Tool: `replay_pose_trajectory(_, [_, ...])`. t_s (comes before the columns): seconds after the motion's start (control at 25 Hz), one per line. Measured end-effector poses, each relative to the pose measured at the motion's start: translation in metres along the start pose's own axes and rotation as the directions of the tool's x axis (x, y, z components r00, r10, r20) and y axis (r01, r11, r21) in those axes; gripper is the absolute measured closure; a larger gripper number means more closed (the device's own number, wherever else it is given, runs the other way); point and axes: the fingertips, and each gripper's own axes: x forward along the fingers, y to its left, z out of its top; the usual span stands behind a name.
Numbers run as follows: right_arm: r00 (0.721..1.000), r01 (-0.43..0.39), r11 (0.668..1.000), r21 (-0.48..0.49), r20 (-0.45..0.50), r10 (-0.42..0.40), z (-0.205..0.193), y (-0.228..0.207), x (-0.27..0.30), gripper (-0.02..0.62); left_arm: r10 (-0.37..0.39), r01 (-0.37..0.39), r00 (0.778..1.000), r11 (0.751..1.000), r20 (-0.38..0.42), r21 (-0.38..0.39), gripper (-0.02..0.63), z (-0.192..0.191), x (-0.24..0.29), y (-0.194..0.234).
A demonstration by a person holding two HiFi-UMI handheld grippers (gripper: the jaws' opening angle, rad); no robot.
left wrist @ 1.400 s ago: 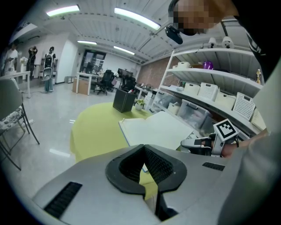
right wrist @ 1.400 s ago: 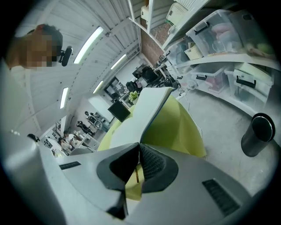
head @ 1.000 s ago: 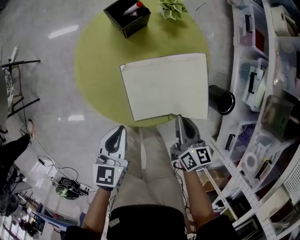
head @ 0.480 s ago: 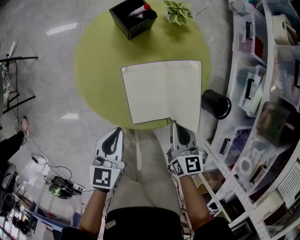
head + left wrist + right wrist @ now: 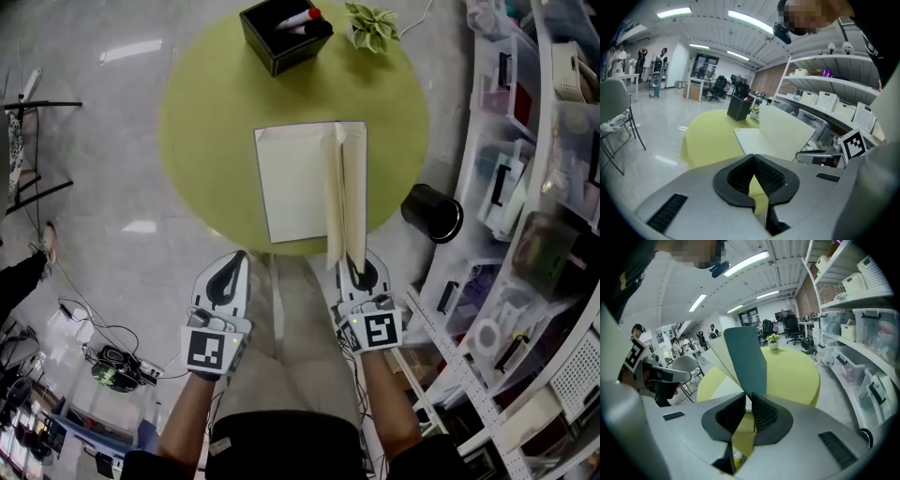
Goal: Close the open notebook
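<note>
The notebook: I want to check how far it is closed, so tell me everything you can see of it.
The notebook lies on the round green table, half closed. Its left half lies flat, cream pages up. Its right half stands about upright at the spine, pages fanning; the cover looks teal outside. The right gripper has that cover's near edge between its jaws, which have just been opening slightly. Nothing else touches it; the left gripper hangs apart, short of the table.

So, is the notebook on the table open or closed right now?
Partly closed. The notebook has its right half standing nearly upright, and the left page lies flat on the green table.
</note>
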Motion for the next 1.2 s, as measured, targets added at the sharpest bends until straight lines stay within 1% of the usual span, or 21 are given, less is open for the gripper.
replay_pose_trajectory(0.28, [0.998,-0.053,0.997,-0.054,-0.018,0.052,0.002,0.019,0.003,0.529,0.007,-0.007,1.0,1.0,0.011,-0.005,0.589,0.001,-0.004,-0.003])
replay_pose_trajectory(0.52, [0.998,-0.065,0.997,-0.031,-0.017,0.064,-0.001,0.024,0.005,0.523,0.018,-0.017,1.0,1.0,0.009,-0.01,0.589,-0.003,-0.009,-0.002])
replay_pose_trajectory(0.76, [0.996,-0.081,0.996,-0.034,-0.028,0.081,-0.003,0.029,0.007,0.51,0.029,-0.029,1.0,0.999,0.01,-0.015,0.589,-0.007,-0.013,0.0])
replay_pose_trajectory(0.92, [0.994,-0.106,0.994,-0.04,-0.044,0.104,-0.007,0.036,0.011,0.478,0.031,-0.031,0.999,0.999,0.014,-0.018,0.589,-0.009,-0.014,0.001])
replay_pose_trajectory(1.12, [0.992,-0.115,0.993,-0.03,-0.056,0.113,-0.011,0.042,0.016,0.465,0.037,-0.037,0.999,0.999,0.011,-0.027,0.589,-0.01,-0.014,0.004])
replay_pose_trajectory(1.2, [0.988,-0.14,0.99,-0.034,-0.071,0.137,-0.014,0.048,0.018,0.44,0.038,-0.038,0.999,0.999,0.01,-0.027,0.589,-0.011,-0.015,0.006])
